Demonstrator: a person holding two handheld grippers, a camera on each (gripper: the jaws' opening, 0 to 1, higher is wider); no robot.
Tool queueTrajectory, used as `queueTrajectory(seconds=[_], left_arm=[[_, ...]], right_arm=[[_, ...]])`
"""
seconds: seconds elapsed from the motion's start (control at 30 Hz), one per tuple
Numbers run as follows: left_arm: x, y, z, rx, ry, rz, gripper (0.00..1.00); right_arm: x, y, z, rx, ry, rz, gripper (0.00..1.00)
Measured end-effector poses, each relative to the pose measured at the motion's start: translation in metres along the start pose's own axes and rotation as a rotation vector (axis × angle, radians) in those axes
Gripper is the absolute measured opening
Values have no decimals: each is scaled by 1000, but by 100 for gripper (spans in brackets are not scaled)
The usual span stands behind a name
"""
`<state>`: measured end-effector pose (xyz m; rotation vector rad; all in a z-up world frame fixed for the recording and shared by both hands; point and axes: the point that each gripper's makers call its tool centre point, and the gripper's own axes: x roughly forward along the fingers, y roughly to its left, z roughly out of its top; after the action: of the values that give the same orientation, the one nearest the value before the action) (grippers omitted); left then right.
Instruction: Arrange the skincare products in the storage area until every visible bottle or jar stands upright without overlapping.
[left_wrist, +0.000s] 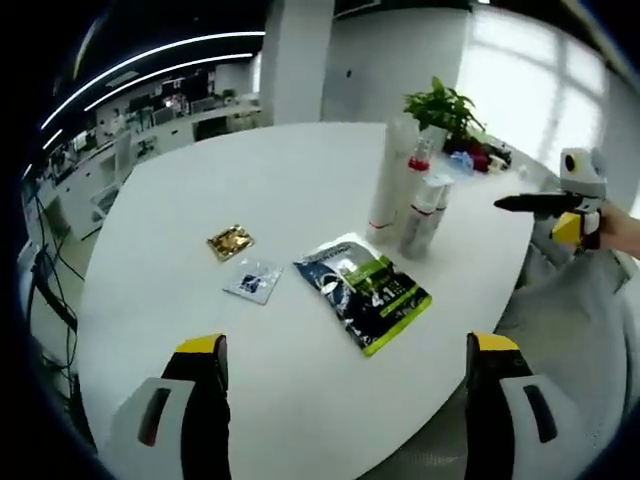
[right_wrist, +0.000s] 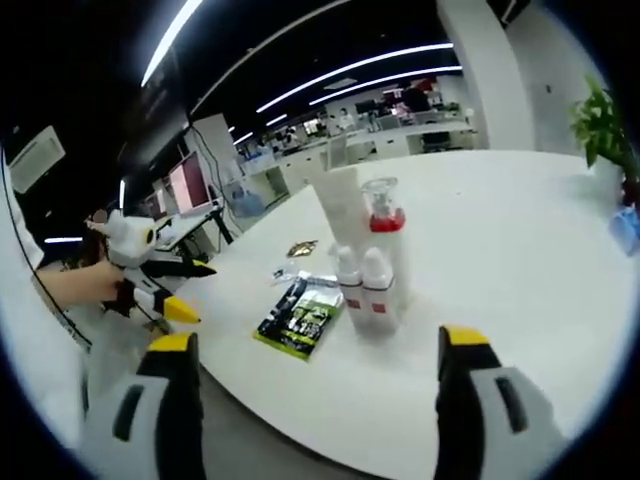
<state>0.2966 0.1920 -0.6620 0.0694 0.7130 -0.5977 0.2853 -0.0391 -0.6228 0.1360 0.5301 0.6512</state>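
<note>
A white round table (left_wrist: 300, 200) carries everything, its curved near edge running under both views. Near that edge stands a tight upright cluster of skincare containers: a tall white tube (right_wrist: 340, 215), a clear bottle with a red collar (right_wrist: 383, 225) just beside it, and two small white bottles (right_wrist: 362, 290) in front, touching one another. In the left gripper view the same cluster (left_wrist: 405, 200) rises beyond a dark blue and green packet (left_wrist: 362, 290) lying flat on the table. Left of the packet lie a small clear sachet (left_wrist: 252, 280) and a small gold sachet (left_wrist: 231, 241), each flat and apart from the rest. A potted green plant (left_wrist: 445, 108) sits behind the bottles.

The left gripper (left_wrist: 345, 365) hangs off the table's near edge, level, jaws wide apart and holding nothing. The right gripper (right_wrist: 310, 365) also hovers off the edge, aimed at the bottles, jaws spread and empty; the person's hand (right_wrist: 75, 282) grips the left tool at the side
</note>
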Motion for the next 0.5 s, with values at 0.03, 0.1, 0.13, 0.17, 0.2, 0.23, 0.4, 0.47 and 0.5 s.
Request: queueTrajectory(seconds=[0.03, 0.1, 0.13, 0.17, 0.2, 0.23, 0.4, 0.47, 0.5], left_arm=[[-2, 0, -1, -4, -2, 3, 97], [-6, 1, -3, -15, -8, 11, 97], [-9, 2, -4, -24, -13, 18, 97], [-10, 2, -4, -30, -16, 21, 97], [-12, 2, -6, -38, -19, 25, 97], [-13, 3, -7, -42, -19, 27, 97], [-18, 4, -11, -46, -16, 41, 97], [-19, 5, -12, -46, -13, 44, 97], [-20, 5, -12, -47, -12, 45, 97]], right_arm=[[0, 0, 0, 0, 0, 0, 99], [-1, 1, 0, -1, 1, 1, 99], [-1, 1, -1, -2, 0, 1, 99], [-2, 1, -1, -2, 0, 0, 99], [-2, 2, -1, -2, -1, 0, 99], [-2, 2, -1, -2, -2, 0, 99], [-3, 3, -2, 1, -5, -2, 99], [-3, 3, -3, 0, -6, -4, 99], [-3, 3, -3, 1, -6, -4, 99]])
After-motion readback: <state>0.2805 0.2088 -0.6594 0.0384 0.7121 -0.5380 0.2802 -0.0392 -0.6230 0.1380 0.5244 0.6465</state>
